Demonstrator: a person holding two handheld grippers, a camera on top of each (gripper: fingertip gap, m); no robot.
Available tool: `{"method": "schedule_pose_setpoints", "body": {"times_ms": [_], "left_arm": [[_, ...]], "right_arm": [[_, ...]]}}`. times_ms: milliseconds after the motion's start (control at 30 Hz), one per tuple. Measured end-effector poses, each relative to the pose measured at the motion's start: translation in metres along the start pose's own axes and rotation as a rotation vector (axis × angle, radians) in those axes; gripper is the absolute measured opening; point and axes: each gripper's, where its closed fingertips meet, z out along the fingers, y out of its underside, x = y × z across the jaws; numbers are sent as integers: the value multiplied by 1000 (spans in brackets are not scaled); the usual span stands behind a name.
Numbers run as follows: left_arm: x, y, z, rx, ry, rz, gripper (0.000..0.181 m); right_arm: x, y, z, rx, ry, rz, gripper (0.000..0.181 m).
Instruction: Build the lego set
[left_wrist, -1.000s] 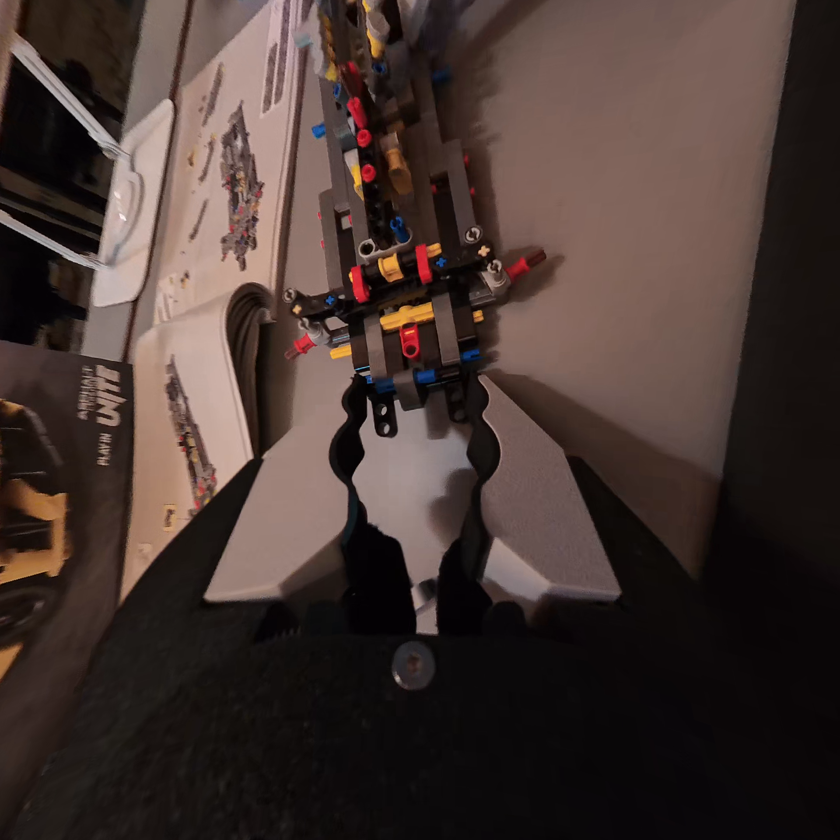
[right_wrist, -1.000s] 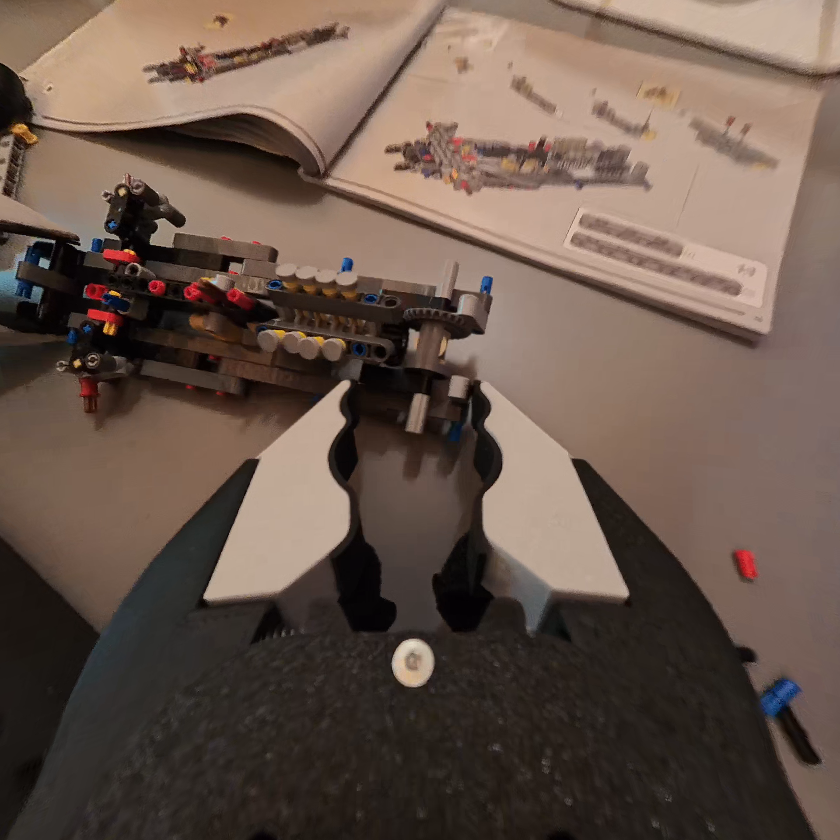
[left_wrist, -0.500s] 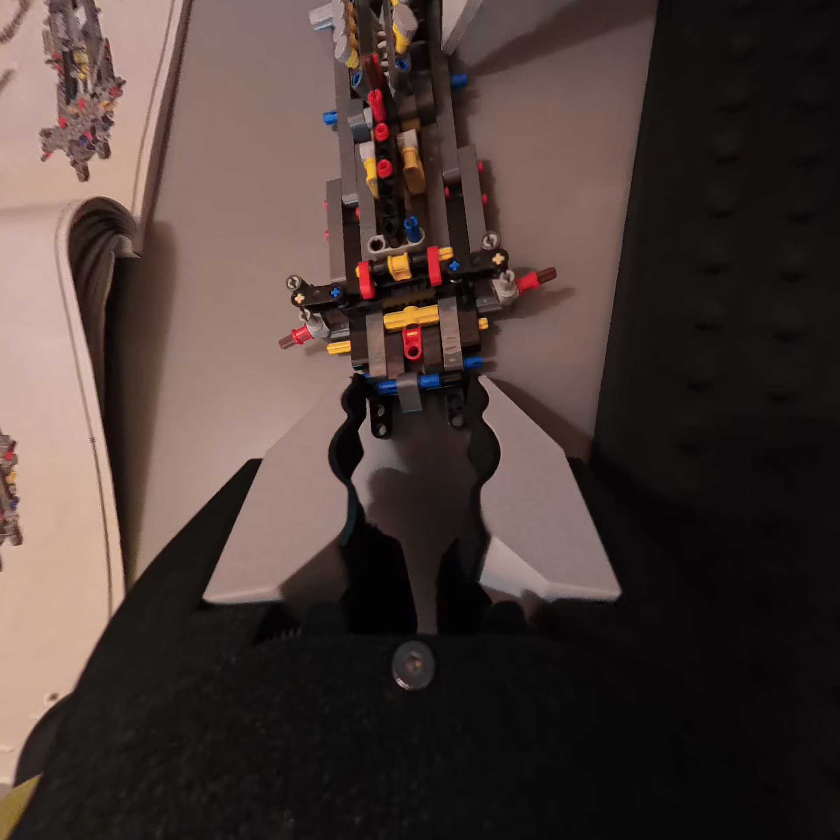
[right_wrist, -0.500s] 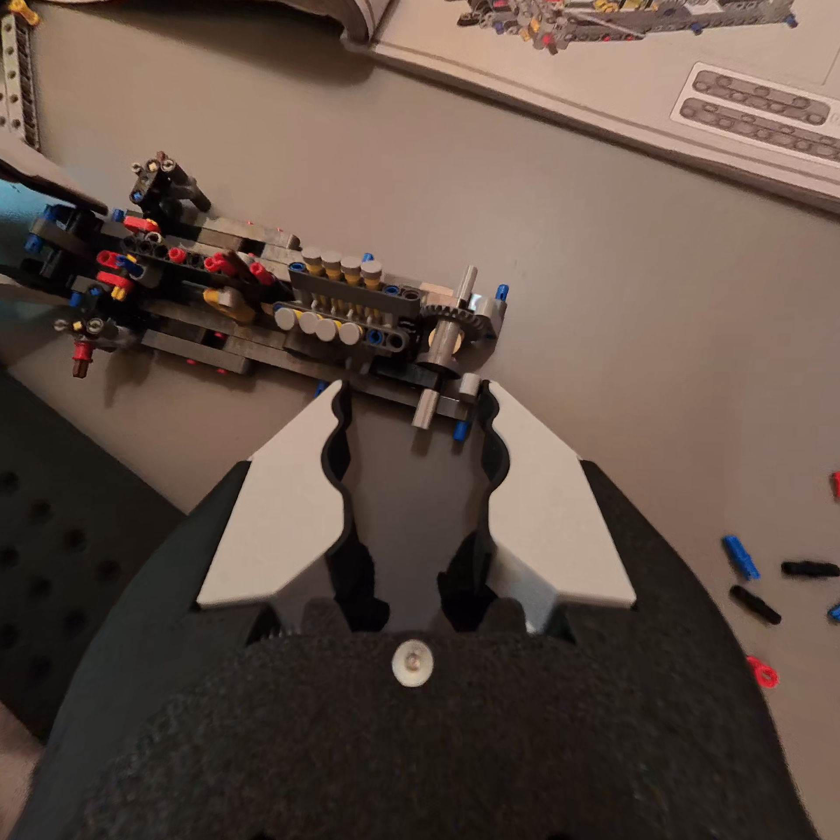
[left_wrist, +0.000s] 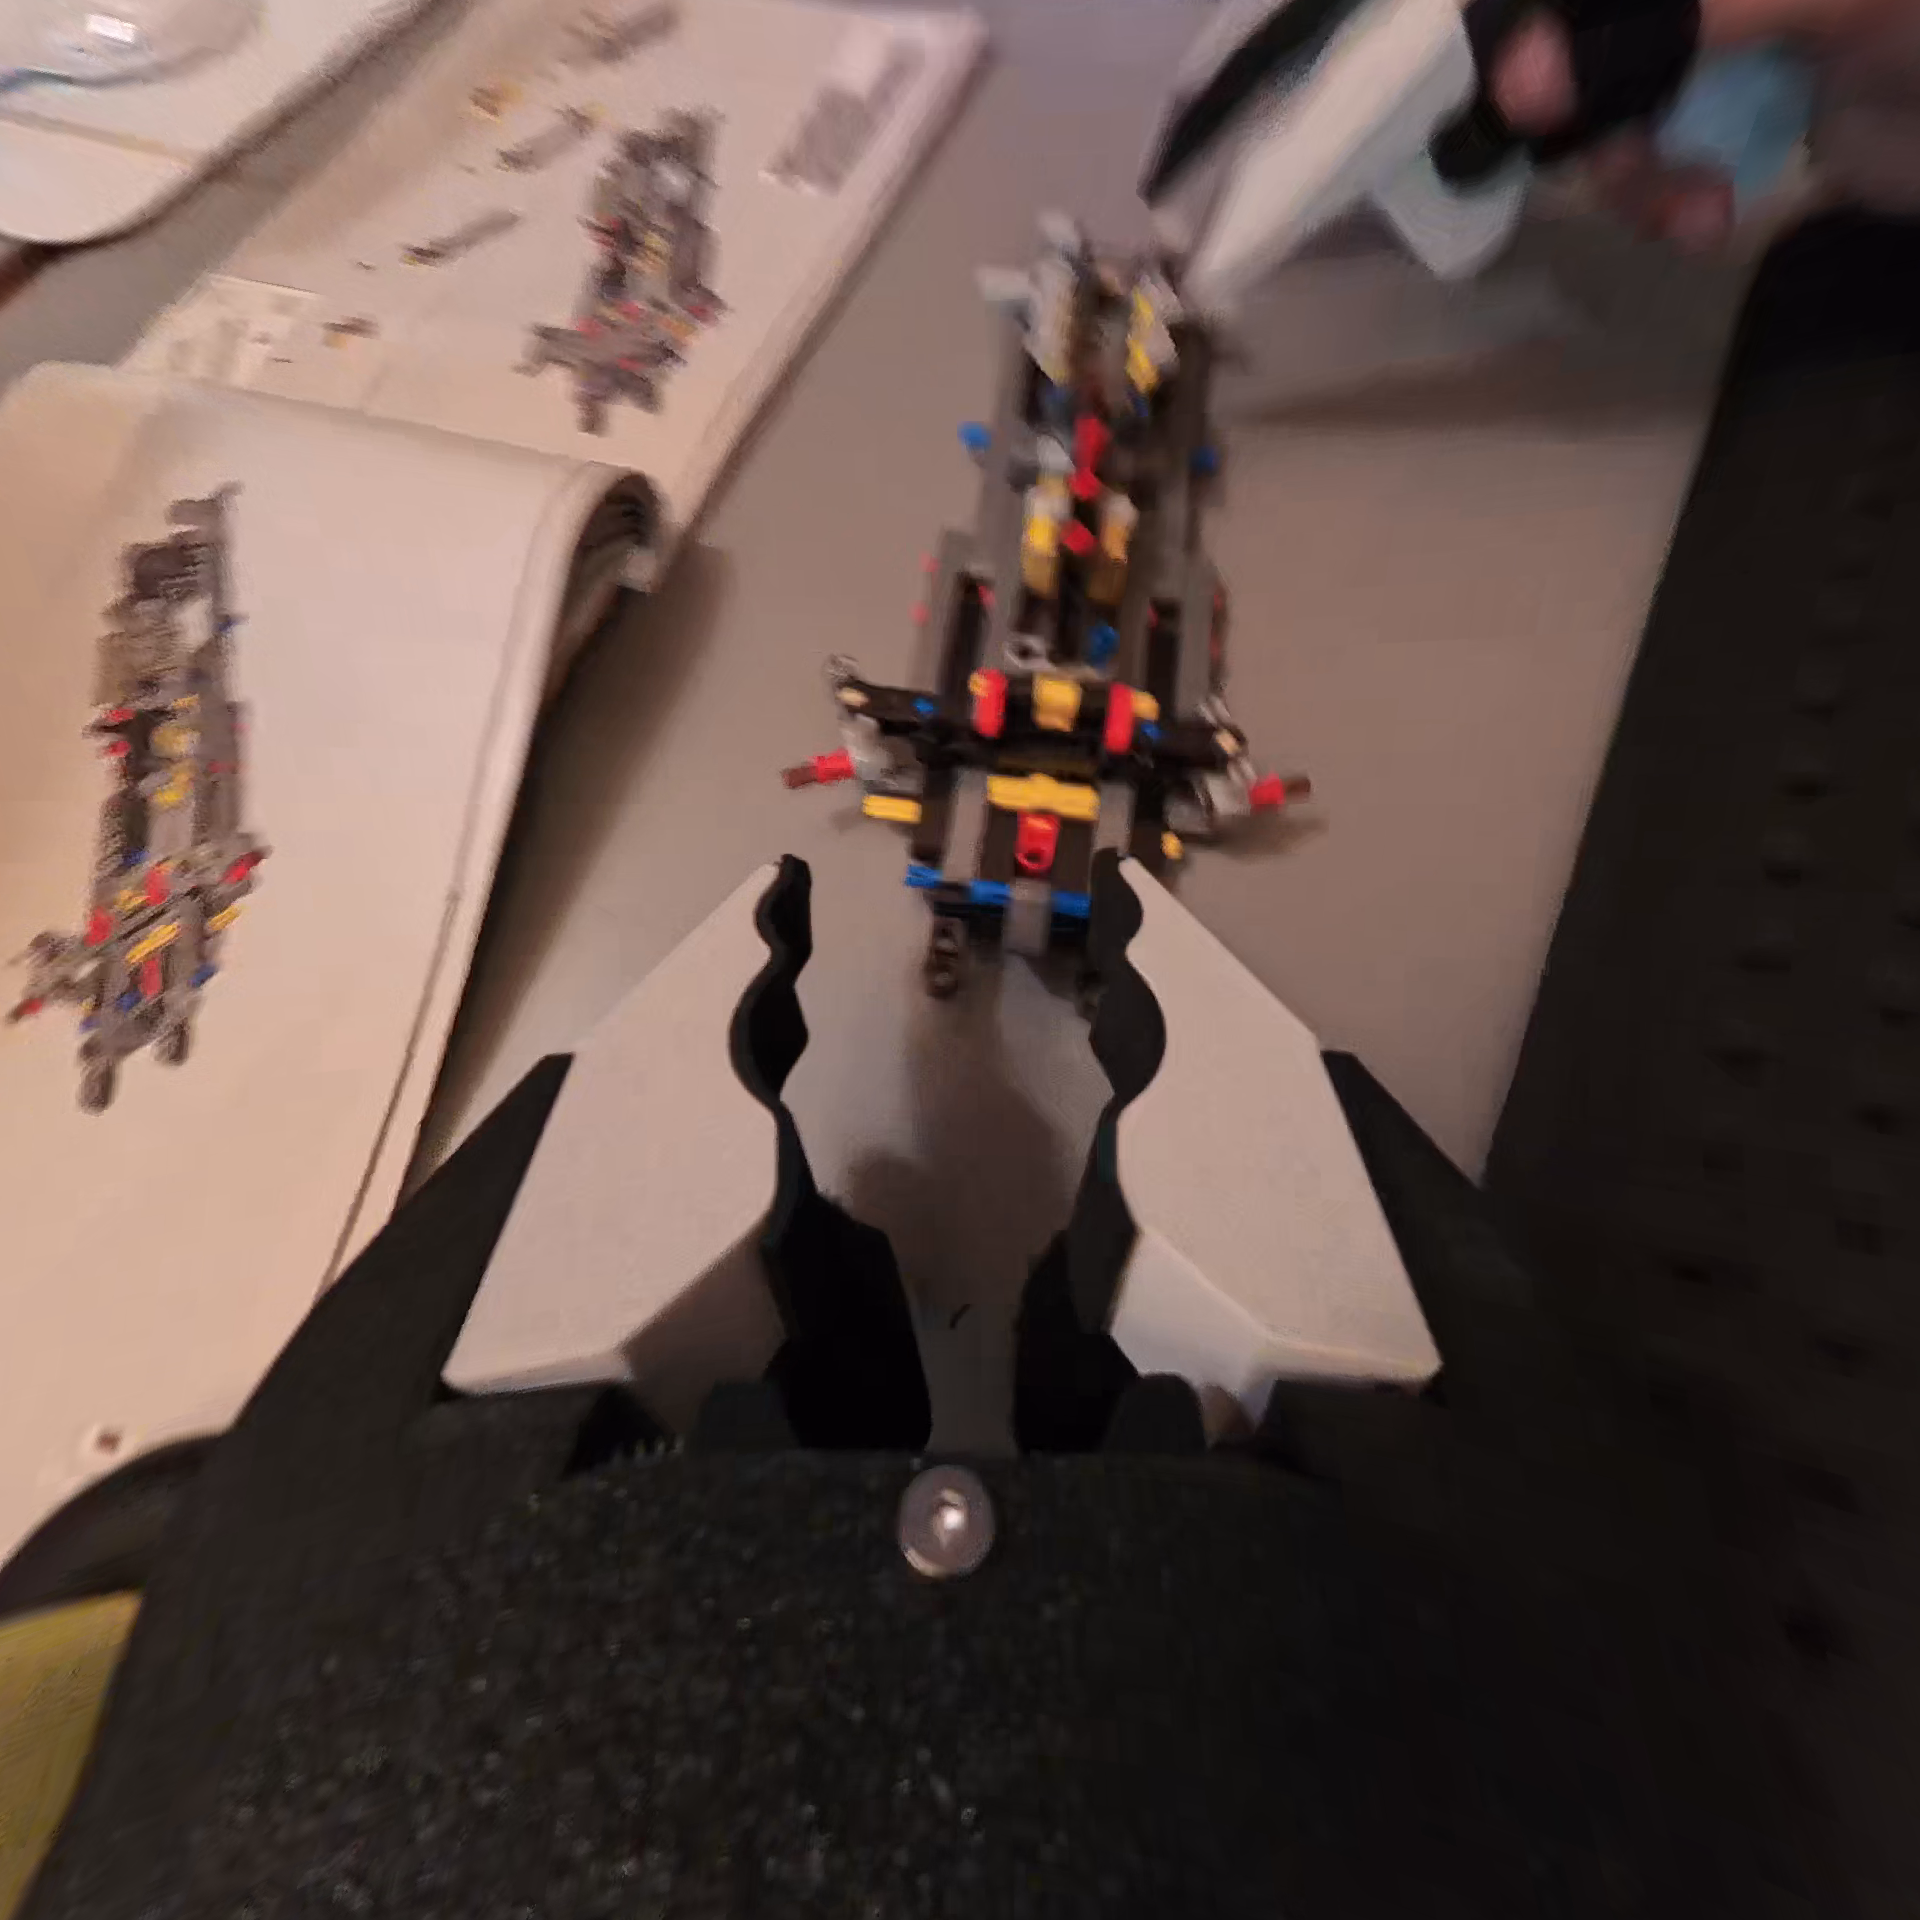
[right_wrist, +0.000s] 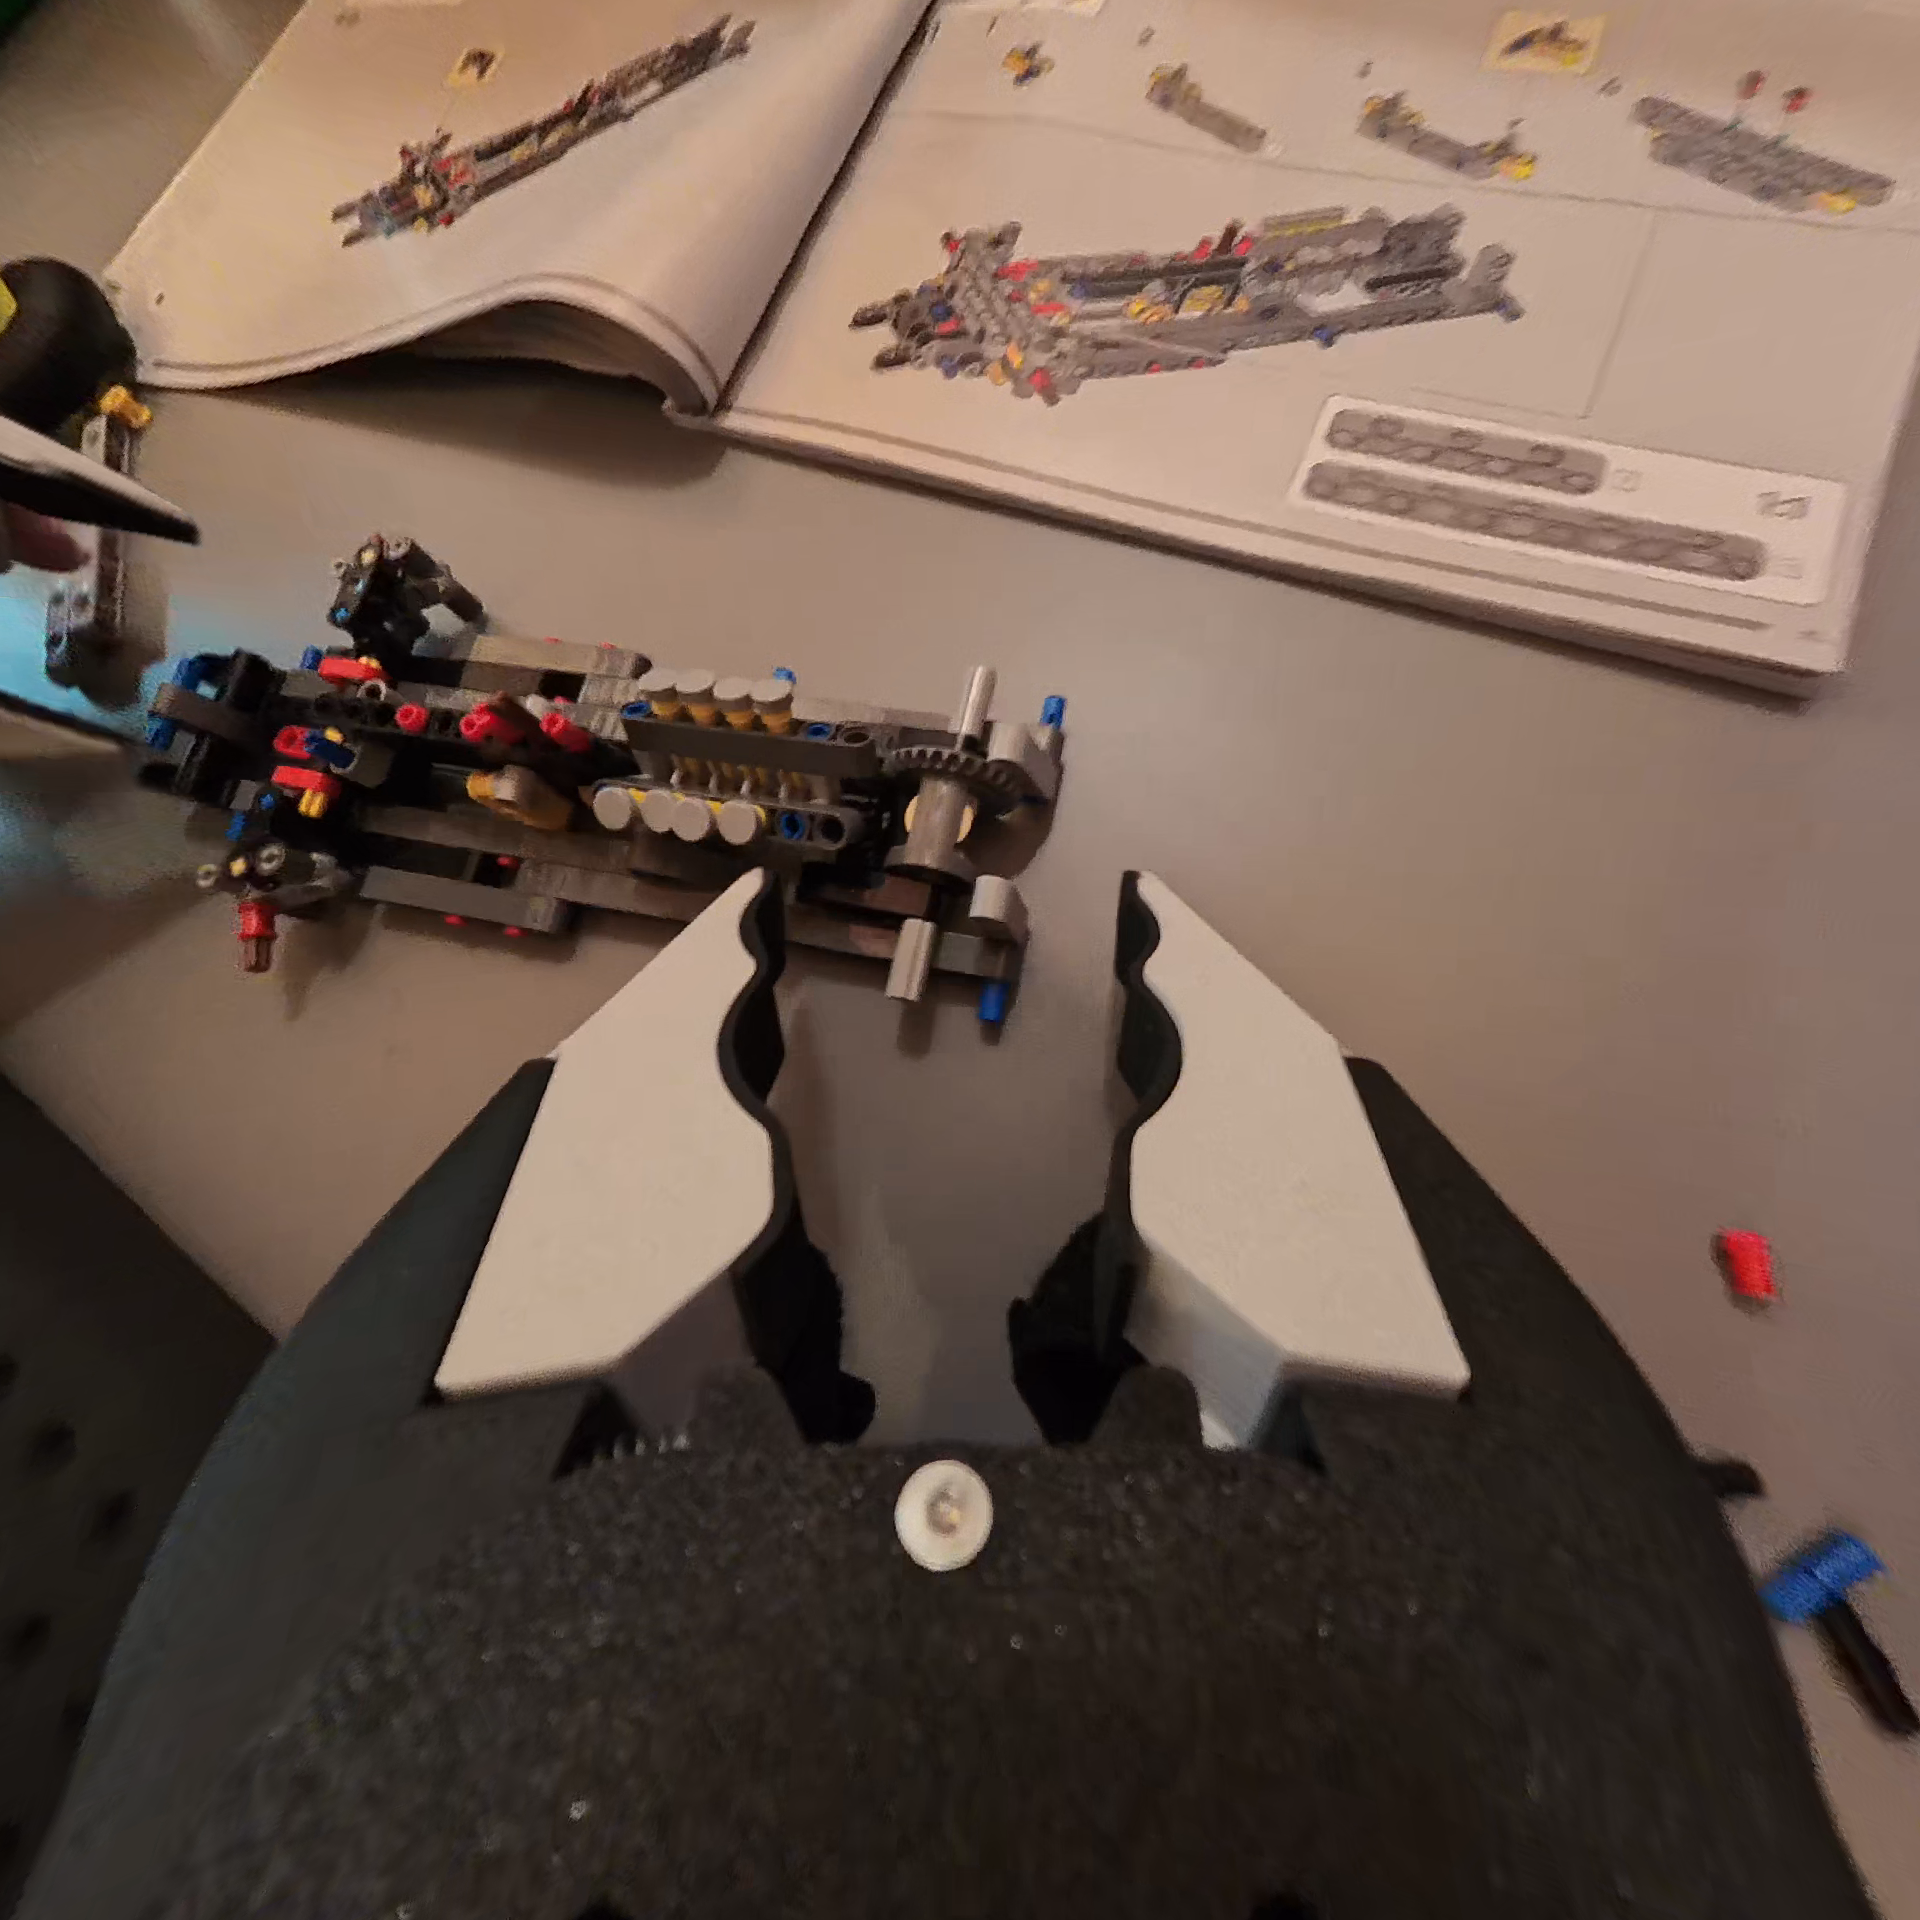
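The long grey and black Lego chassis (right_wrist: 623, 790) lies flat on the grey table, with red, blue and yellow pins along it. My right gripper (right_wrist: 945, 894) is open. Its tips flank the chassis's rear end, where a grey axle (right_wrist: 914, 956) sticks out, and the right finger stands clear of it. My left gripper (left_wrist: 954, 883) is open at the front end of the chassis (left_wrist: 1060, 748). That end sits close to the right finger, with a gap on the left. The left wrist view is blurred. The left gripper's fingers (right_wrist: 104, 499) show at the left edge of the right wrist view.
An open instruction booklet (right_wrist: 1247, 312) lies beyond the chassis; it also shows in the left wrist view (left_wrist: 364, 623). A loose red pin (right_wrist: 1745, 1262) and a blue-and-black pin (right_wrist: 1829, 1590) lie at the right. A dark perforated mat (left_wrist: 1766, 935) borders the table. A white tray (left_wrist: 104, 156) is far left.
Both grippers' jaws have widened a little around the chassis ends. The left wrist view has swung, bringing the booklet into view, and the chassis end now sits nearer the right finger.
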Motion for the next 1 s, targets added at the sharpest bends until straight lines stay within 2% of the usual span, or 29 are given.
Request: {"method": "schedule_pose_setpoints", "body": {"times_ms": [100, 167, 200, 233, 333, 467, 567, 633, 767, 867, 1000], "left_arm": [[-31, -15, -17, 178, -74, -188, 49], [-52, -18, -24, 256, -126, -250, 46], [-60, -15, -25, 243, -150, -248, 46], [-67, -13, -27, 231, -182, -232, 45], [-77, -17, -35, 277, -250, -183, 38], [-70, -18, -33, 271, -270, -108, 33], [-69, -20, -34, 283, -306, -52, 28], [-71, -18, -35, 273, -314, -63, 28], [-72, -22, -45, 335, -323, -106, 29], [-71, -13, -43, 298, -294, -157, 36], [-76, -23, -57, 391, -340, -180, 31]], "right_arm": [[4, -21, -8, 150, 36, 12, 58], [0, -36, -6, 254, 18, 35, 53], [-1, -42, -4, 307, 12, 33, 46], [-3, -47, -4, 328, 4, 27, 47], [-2, -56, -13, 378, 25, -32, 37], [-5, -51, -10, 363, -20, -21, 36], [7, -51, -17, 378, 47, -32, 37], [12, -50, -20, 390, 69, -18, 37], [10, -49, -21, 393, 54, -3, 37], [10, -47, -23, 393, 54, 4, 37], [11, -48, -26, 417, 34, 33, 37]]}}
